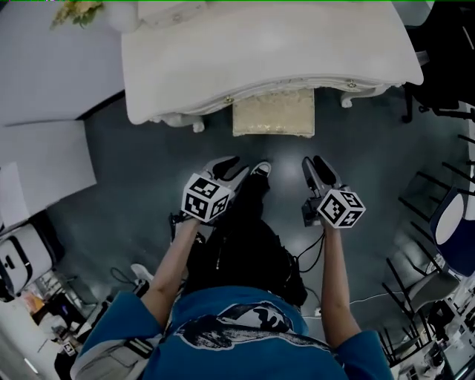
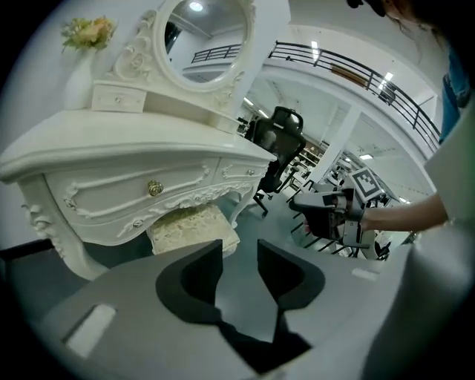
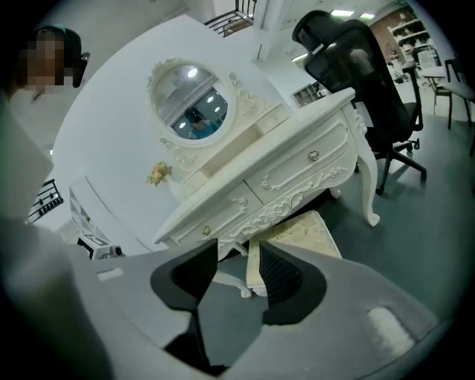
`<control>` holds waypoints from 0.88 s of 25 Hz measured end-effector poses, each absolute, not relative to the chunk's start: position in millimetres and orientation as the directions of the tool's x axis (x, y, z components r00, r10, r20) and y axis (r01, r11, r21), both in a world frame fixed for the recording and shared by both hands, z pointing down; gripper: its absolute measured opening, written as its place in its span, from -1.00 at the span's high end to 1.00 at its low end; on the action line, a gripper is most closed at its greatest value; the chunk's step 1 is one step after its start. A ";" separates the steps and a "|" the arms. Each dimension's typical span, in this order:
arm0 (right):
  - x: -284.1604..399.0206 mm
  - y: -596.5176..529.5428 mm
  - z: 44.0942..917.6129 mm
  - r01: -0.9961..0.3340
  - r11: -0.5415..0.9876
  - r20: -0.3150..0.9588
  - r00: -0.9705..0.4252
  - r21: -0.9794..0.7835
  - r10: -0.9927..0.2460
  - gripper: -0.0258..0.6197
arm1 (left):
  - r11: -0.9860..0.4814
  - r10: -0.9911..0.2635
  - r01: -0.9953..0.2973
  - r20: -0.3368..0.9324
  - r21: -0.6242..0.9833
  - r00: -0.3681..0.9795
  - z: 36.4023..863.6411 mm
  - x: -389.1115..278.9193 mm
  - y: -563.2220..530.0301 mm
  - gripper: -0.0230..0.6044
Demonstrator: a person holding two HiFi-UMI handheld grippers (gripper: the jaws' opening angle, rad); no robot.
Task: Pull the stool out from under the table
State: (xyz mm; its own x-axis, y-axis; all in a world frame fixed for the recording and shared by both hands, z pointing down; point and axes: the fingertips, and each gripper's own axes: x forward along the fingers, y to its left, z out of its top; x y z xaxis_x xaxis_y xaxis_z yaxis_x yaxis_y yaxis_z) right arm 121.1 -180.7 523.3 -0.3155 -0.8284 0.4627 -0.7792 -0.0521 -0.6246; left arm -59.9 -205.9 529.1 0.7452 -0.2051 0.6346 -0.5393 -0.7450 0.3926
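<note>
A cream cushioned stool stands half tucked under the front edge of a white ornate dressing table. Both grippers hover over the grey floor, short of the stool and apart from it. My left gripper is open with nothing between its jaws, and in the left gripper view it points toward the stool beneath the table. My right gripper is open and empty too. In the right gripper view it faces the stool under the table's drawers.
A black office chair stands to the right of the table. An oval mirror and a vase of flowers sit on the tabletop. White panels lie at the left, metal racks at the right. The person's shoe is between the grippers.
</note>
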 end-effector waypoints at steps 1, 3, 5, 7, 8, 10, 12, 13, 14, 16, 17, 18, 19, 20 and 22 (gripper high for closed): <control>125.9 -188.2 533.4 -0.789 -0.050 0.479 -0.321 -0.613 -0.817 0.38 | -0.739 -0.200 -0.541 0.637 0.401 0.744 538.5 -57.4 -214.2 0.38; 135.0 -201.3 553.0 -0.798 -0.046 0.503 -0.332 -0.601 -0.798 0.35 | -0.730 -0.186 -0.541 0.641 0.417 0.745 558.1 -52.5 -228.9 0.28; 143.3 -214.1 570.5 -0.793 -0.047 0.512 -0.345 -0.607 -0.787 0.33 | -0.717 -0.170 -0.546 0.651 0.434 0.740 579.9 -50.5 -242.5 0.25; 151.2 -226.2 588.4 -0.786 -0.058 0.524 -0.353 -0.616 -0.775 0.33 | -0.694 -0.157 -0.560 0.664 0.452 0.731 603.5 -51.1 -256.5 0.15; 154.9 -231.2 598.3 -0.784 -0.067 0.535 -0.355 -0.617 -0.766 0.32 | -0.679 -0.154 -0.572 0.673 0.460 0.724 615.8 -52.6 -263.3 0.12; 161.7 -238.1 619.0 -0.785 -0.084 0.565 -0.362 -0.614 -0.741 0.30 | -0.640 -0.155 -0.603 0.688 0.476 0.709 640.5 -55.9 -275.2 0.08; 168.4 -241.0 639.1 -0.790 -0.086 0.596 -0.381 -0.607 -0.707 0.29 | -0.593 -0.163 -0.636 0.701 0.493 0.695 664.4 -57.2 -282.2 0.03; 171.6 -241.4 648.9 -0.792 -0.083 0.610 -0.393 -0.604 -0.688 0.28 | -0.572 -0.166 -0.651 0.706 0.499 0.688 675.6 -57.2 -284.1 0.00; 174.7 -241.5 658.8 -0.794 -0.080 0.621 -0.404 -0.603 -0.671 0.28 | -0.556 -0.169 -0.662 0.712 0.502 0.682 686.0 -57.1 -285.6 -0.04; 181.7 -241.2 678.5 -0.793 -0.086 0.643 -0.418 -0.602 -0.642 0.27 | -0.536 -0.176 -0.683 0.726 0.496 0.665 704.9 -57.4 -289.1 -0.07; 185.4 -241.0 688.3 -0.792 -0.095 0.653 -0.422 -0.604 -0.629 0.27 | -0.526 -0.181 -0.695 0.734 0.490 0.654 714.1 -58.3 -291.2 -0.09; 189.3 -240.9 697.9 -0.788 -0.107 0.661 -0.424 -0.606 -0.619 0.27 | -0.512 -0.186 -0.709 0.743 0.486 0.644 723.4 -59.7 -293.9 -0.12; 193.3 -241.6 707.4 -0.783 -0.120 0.667 -0.426 -0.610 -0.612 0.27 | -0.492 -0.193 -0.723 0.749 0.484 0.633 732.9 -61.6 -297.5 -0.15; 197.3 -243.2 717.0 -0.775 -0.134 0.669 -0.427 -0.617 -0.608 0.26 | -0.468 -0.203 -0.738 0.754 0.486 0.625 742.3 -63.7 -302.3 -0.18; 205.7 -247.2 736.9 -0.761 -0.160 0.672 -0.428 -0.629 -0.605 0.24 | -0.411 -0.227 -0.763 0.755 0.499 0.615 760.7 -68.2 -312.3 -0.23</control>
State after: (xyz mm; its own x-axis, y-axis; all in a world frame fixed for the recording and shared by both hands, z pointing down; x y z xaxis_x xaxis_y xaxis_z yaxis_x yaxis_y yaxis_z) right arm 205.7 -247.2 736.9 -0.4277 -0.6050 0.6715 -0.7610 -0.1599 -0.6288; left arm -68.2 -312.3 760.7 0.6155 -0.2275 0.7546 -0.7633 -0.4107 0.4987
